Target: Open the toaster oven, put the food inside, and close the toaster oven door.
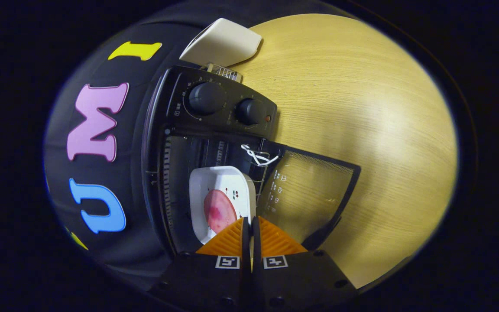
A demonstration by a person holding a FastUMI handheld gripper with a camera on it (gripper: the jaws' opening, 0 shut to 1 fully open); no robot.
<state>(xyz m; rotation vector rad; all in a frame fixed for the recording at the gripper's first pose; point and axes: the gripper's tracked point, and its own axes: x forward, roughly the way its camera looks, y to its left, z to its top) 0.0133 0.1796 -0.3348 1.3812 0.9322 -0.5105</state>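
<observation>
The gripper (250,225) has its two fingers pinched on the near rim of a white dish (219,195) that carries a round pink slice of food (219,212). The dish sits inside the black toaster oven (215,112), whose glass door (308,195) hangs open over the wooden table (362,108).

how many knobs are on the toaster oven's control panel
2. A larger knob sits at the panel's end nearer the white object; a smaller knob is beside it, next to the indicator light. The claw grips the plate's rim.
</observation>
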